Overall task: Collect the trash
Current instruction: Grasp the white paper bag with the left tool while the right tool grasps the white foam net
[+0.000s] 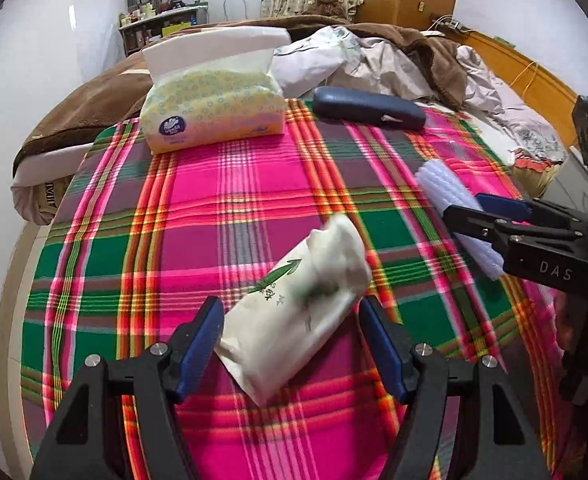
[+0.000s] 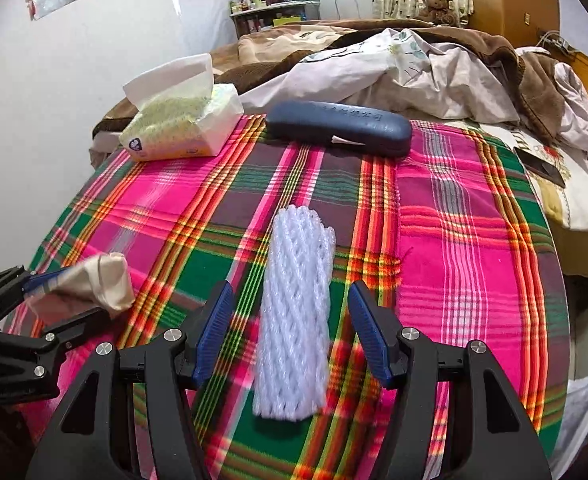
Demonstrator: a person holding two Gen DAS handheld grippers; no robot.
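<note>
Left wrist view: the left gripper [image 1: 292, 346], its blue-padded jaws spread wide, straddles a crumpled cream paper bag printed with a green arrow [image 1: 299, 314] lying on the pink, green and orange plaid cloth [image 1: 222, 208]; whether either pad touches it cannot be told. Behind stand a yellow-patterned pack of white tissues [image 1: 214, 112] and a dark blue oblong case [image 1: 367, 108].

Right wrist view: the right gripper [image 2: 290, 330], also open, brackets a white foam mesh sleeve [image 2: 295, 312] lying lengthwise between its pads, clear of both. The paper bag lies at the left edge, between the left gripper's fingers.
</note>
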